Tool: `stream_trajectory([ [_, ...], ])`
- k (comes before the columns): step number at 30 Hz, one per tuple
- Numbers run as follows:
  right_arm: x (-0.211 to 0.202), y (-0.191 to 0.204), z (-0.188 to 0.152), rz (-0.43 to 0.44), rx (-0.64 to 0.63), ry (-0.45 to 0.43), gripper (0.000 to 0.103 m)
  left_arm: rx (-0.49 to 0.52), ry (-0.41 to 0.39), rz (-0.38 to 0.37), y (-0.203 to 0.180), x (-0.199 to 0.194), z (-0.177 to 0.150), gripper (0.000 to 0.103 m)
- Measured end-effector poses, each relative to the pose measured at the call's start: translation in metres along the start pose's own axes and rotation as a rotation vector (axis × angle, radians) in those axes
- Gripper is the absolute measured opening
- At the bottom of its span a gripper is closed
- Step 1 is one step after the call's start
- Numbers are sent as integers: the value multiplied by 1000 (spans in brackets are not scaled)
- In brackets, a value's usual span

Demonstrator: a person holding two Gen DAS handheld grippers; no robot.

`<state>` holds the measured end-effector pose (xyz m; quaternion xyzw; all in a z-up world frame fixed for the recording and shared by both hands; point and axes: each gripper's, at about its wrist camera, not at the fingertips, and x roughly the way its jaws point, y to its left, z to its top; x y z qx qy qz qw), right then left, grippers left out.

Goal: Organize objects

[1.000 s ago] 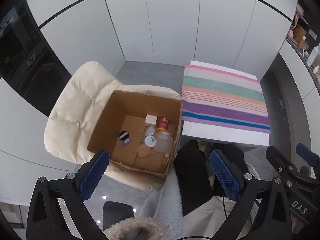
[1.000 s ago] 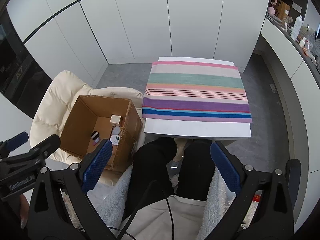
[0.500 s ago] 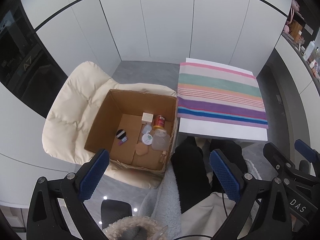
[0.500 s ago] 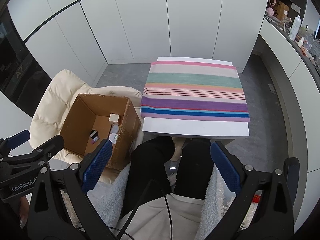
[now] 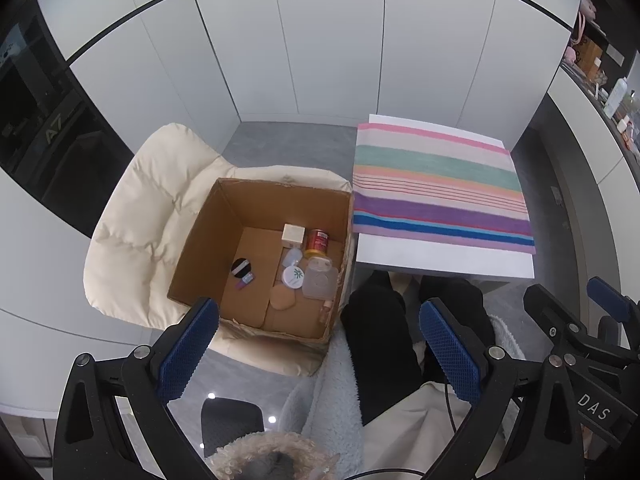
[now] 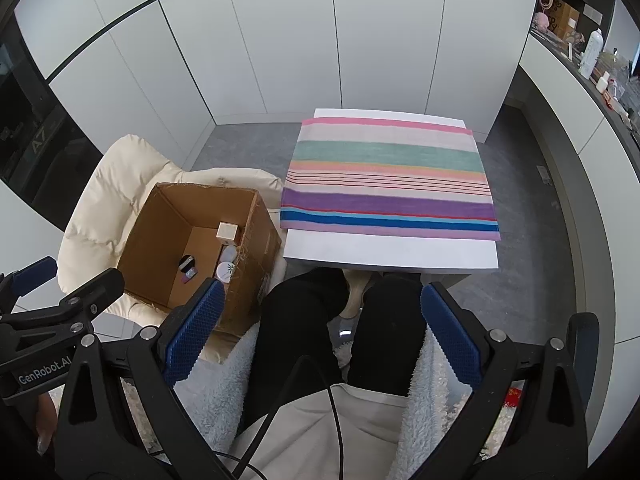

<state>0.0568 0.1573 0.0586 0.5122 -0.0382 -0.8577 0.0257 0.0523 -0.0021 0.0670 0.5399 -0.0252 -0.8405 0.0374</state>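
You are holding both grippers wide and empty; the cardboard box is sitting ahead-left of your left gripper, nearer than your right gripper.

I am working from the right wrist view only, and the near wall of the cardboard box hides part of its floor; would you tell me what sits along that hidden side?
Observer: A red can stands by the right wall of the cardboard box, beside the cream cube.
Operator: Thank you. Is anything nearer to me than the can?
Observer: Yes, a clear bottle with a yellowish cap lies flat just in front of the can.
Operator: Is there anything else I am missing?
Observer: A peach sponge lies on the floor of the box, just nearer to you than the round white jar.
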Motion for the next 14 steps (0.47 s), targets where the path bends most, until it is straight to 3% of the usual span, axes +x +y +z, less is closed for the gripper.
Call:
stream_trajectory([
  [14, 1, -2, -3, 0, -4, 2, 100, 2, 10, -14, 2, 5, 0, 101],
])
